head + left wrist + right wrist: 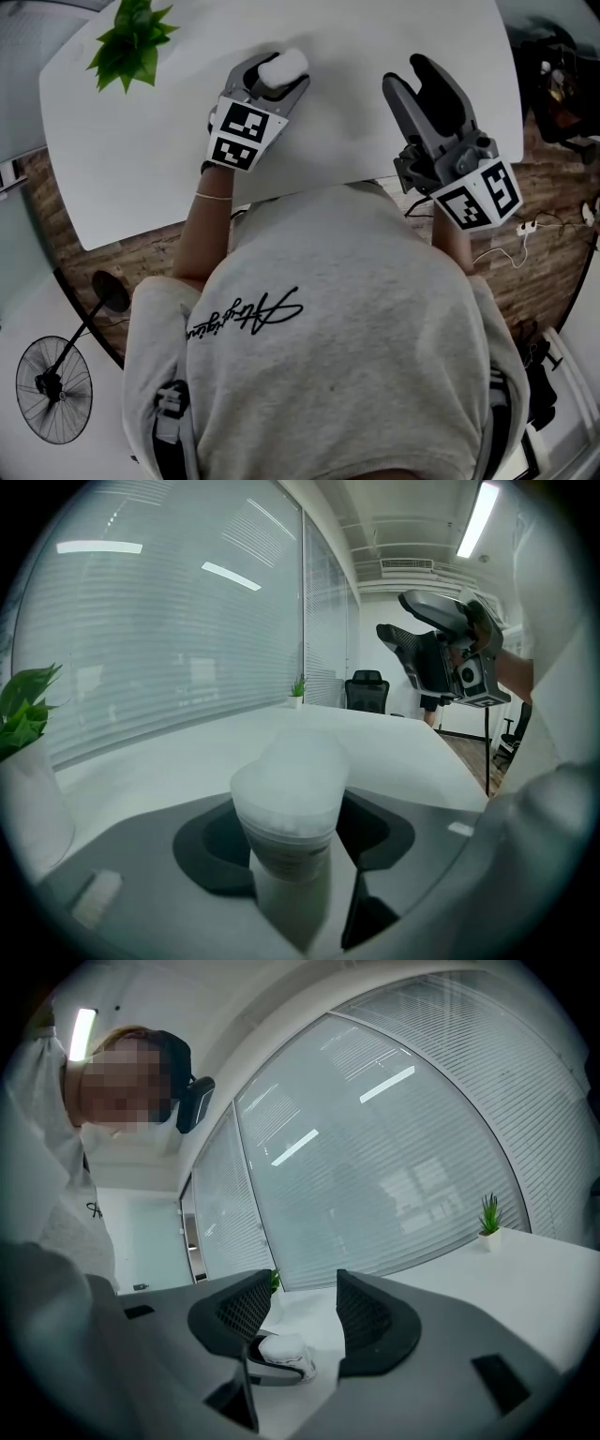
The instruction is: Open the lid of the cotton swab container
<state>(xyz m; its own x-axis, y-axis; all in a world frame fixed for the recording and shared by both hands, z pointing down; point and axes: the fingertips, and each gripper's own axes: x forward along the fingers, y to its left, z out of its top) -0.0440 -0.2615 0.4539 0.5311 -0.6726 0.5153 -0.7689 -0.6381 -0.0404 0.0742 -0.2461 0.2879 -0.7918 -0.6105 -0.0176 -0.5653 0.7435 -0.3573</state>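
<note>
Nearest the camera, short of the cotton swab container (pixel 284 66), the person's grey shirt (pixel 347 309) fills the lower head view. Right of the container and well apart from it, the right gripper (pixel 405 73) hangs above the white table (pixel 150 169), jaws wide with nothing between them. At the container itself, the left gripper (pixel 278 77) is closed about the upright body, pads against its sides as far as its own view shows. The lid (pixel 291 771) is still seated on top. Beyond and left of the container stands a small green plant (pixel 131 42). Judged progress: the container is steadied; gripping and lifting the lid remain
</note>
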